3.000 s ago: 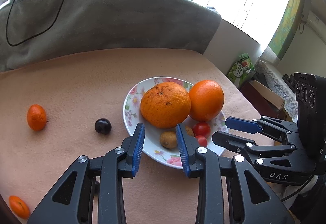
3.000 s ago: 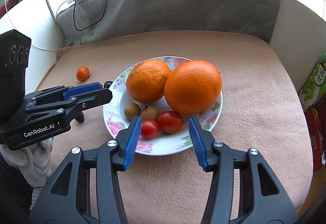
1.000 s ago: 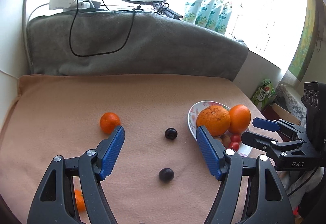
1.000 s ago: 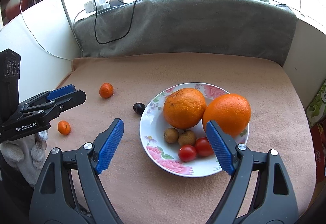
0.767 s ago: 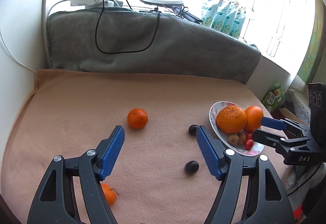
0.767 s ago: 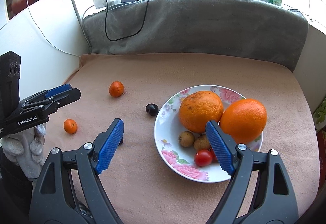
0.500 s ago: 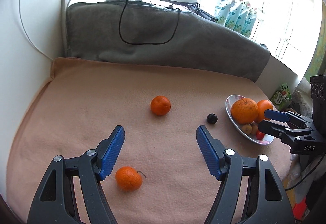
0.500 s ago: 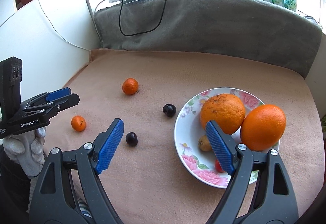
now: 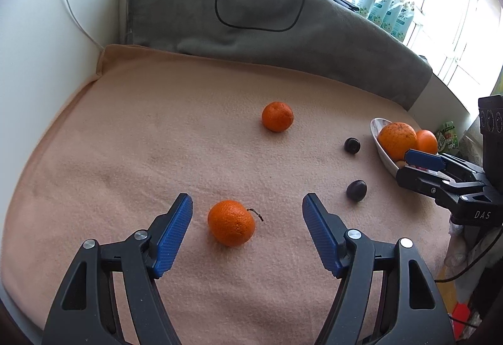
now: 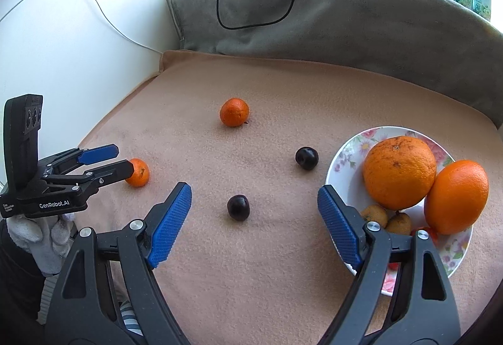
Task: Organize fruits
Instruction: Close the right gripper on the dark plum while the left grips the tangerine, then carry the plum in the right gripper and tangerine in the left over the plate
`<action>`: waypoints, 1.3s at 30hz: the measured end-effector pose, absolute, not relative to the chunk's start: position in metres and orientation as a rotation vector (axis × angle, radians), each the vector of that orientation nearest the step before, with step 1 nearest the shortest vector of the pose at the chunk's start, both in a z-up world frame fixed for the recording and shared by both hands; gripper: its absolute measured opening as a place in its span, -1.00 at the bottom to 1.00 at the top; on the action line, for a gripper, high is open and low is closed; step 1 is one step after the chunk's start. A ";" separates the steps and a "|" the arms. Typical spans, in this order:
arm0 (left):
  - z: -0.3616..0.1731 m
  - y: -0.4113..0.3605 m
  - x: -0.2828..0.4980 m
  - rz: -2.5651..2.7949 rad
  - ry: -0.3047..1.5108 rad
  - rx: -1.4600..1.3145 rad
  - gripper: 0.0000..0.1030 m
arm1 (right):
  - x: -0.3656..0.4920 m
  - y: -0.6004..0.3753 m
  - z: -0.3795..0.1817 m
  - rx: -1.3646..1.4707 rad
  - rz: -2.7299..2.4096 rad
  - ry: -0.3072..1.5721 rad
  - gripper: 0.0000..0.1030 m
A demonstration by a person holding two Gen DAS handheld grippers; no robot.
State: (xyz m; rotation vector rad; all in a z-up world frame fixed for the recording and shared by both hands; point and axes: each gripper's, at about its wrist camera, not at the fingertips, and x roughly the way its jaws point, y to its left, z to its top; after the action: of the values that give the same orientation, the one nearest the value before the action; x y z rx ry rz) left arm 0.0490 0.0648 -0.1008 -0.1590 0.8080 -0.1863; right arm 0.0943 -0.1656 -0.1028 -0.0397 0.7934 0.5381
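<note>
My left gripper stands open over a peach blanket, with a small stemmed mandarin lying between its blue pads, untouched. A second mandarin lies farther back. My right gripper is open too, and a dark plum sits just ahead of its gap. Another plum rests beside the flowered plate. The plate holds two big oranges, small brown fruits and cherry tomatoes, partly hidden by the right finger. In the right wrist view the left gripper reaches the near mandarin.
A grey cushion with a black cable draped over it runs along the back. A white wall borders the blanket on the left. The right gripper sits at the plate's near edge. Bags and boxes lie beyond the right edge.
Both grippers have swung left and sunk a little. The left one now straddles the stemmed mandarin; the right one has left the plate and faces the near plum. No fruit has moved.
</note>
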 end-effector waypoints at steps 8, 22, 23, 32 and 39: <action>-0.113 0.069 0.049 -0.187 0.842 -0.186 0.19 | 0.101 -0.151 -0.119 -0.046 0.570 0.847 0.38; -0.127 0.071 0.052 -0.196 0.875 -0.206 -0.02 | 0.113 -0.140 -0.140 -0.050 0.585 0.927 -0.08; -0.127 0.072 0.052 -0.196 0.876 -0.206 -0.05 | 0.113 -0.140 -0.141 -0.051 0.586 0.929 -0.10; -0.129 0.076 0.054 -0.190 0.878 -0.211 -0.28 | 0.114 -0.137 -0.145 -0.065 0.583 0.943 -0.30; -0.130 0.077 0.054 -0.191 0.873 -0.215 -0.30 | 0.115 -0.138 -0.148 -0.061 0.583 0.947 -0.58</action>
State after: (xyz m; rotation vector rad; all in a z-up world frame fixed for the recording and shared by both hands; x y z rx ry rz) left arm 0.0542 0.0768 -0.1301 -0.2146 0.8735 -0.1909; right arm 0.1148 -0.1380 -0.1475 -0.0609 0.9474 0.5826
